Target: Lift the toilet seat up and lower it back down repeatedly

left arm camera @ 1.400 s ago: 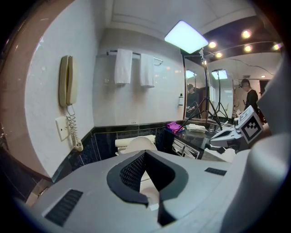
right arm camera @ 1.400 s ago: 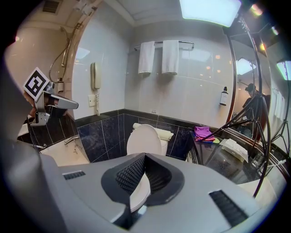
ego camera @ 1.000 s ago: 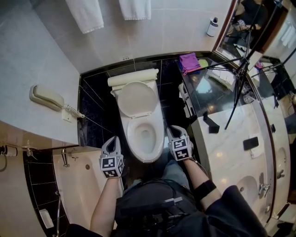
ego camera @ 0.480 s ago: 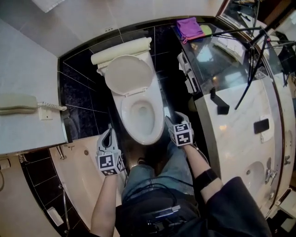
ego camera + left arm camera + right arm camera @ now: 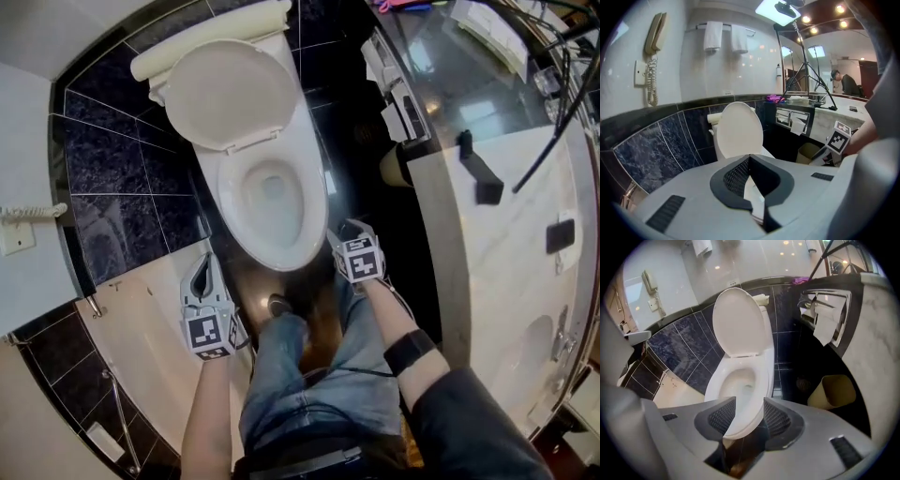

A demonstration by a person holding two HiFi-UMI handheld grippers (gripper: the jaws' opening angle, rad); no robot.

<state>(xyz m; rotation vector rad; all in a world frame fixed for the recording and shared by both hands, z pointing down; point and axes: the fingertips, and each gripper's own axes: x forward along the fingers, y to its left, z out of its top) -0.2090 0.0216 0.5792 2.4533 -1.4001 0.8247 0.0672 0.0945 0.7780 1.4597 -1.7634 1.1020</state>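
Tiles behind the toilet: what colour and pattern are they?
Dark blue-black tiles, marbled with pale veining; best in the right gripper view.

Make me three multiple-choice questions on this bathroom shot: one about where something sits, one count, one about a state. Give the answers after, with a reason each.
1. Where is the waste bin?
A. in the bathtub
B. below the counter, right of the toilet
C. hung up high
2. How many towels hang on the wall?
A. one
B. four
C. two
3. How does the toilet lid stand?
A. raised against the tank
B. shut down flat
C. lying on the floor
Answers: 1 B, the right gripper view shows it on the floor under the counter's edge; 2 C, the left gripper view shows two side by side; 3 A, the bowl lies open in the head view.
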